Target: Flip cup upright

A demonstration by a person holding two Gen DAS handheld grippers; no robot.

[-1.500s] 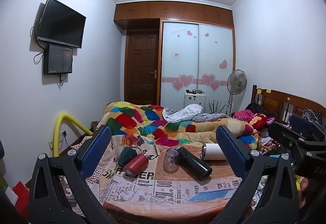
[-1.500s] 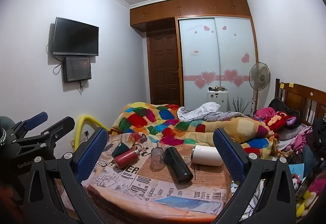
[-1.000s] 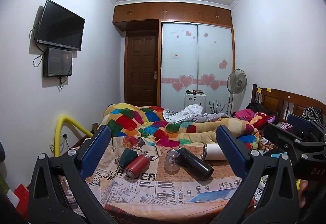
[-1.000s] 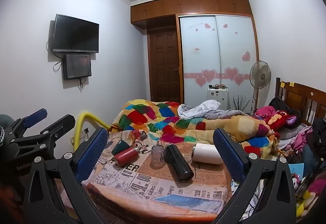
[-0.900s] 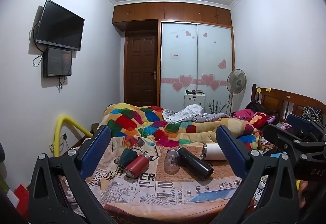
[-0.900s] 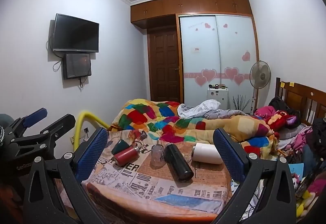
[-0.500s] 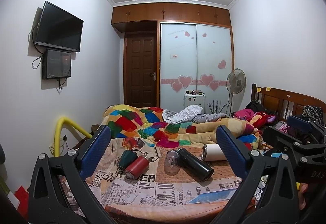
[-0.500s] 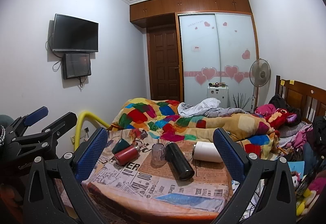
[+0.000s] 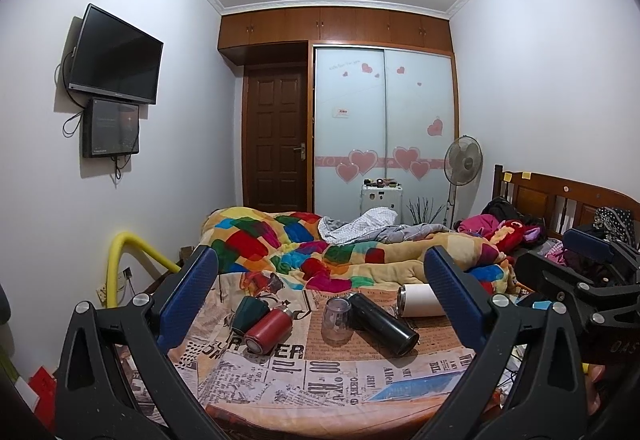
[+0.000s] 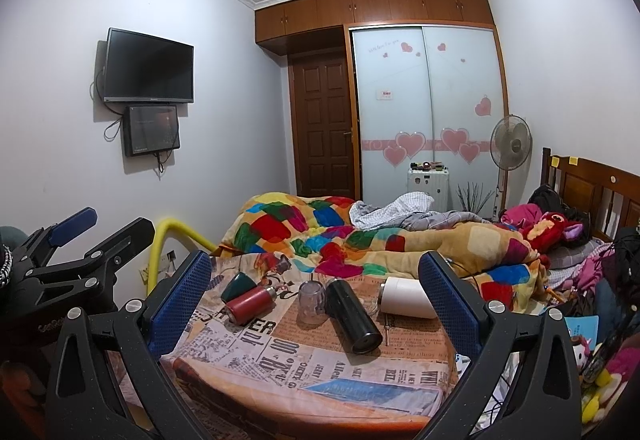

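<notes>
Several cups lie on a newspaper-print cloth (image 9: 288, 372) (image 10: 280, 356) on the bed's near end. A clear cup (image 9: 337, 324) (image 10: 312, 302) stands upside down in the middle. A black flask (image 9: 382, 322) (image 10: 352, 316), a red bottle (image 9: 268, 330) (image 10: 248, 304), a dark green cup (image 9: 247, 314) (image 10: 238, 286) and a white cup (image 9: 420, 300) (image 10: 406, 298) lie on their sides. My left gripper (image 9: 320, 300) and right gripper (image 10: 314, 300) are both open and empty, held back from the cups.
A colourful patchwork quilt (image 9: 320, 252) is heaped behind the cloth. A yellow rail (image 9: 120, 264) stands at the left. Soft toys and clothes (image 10: 560, 236) pile at the right by a wooden headboard (image 9: 568, 199).
Both cameras have drifted slightly; the cups sit a little lower in the views. No cup has moved and both grippers stay open.
</notes>
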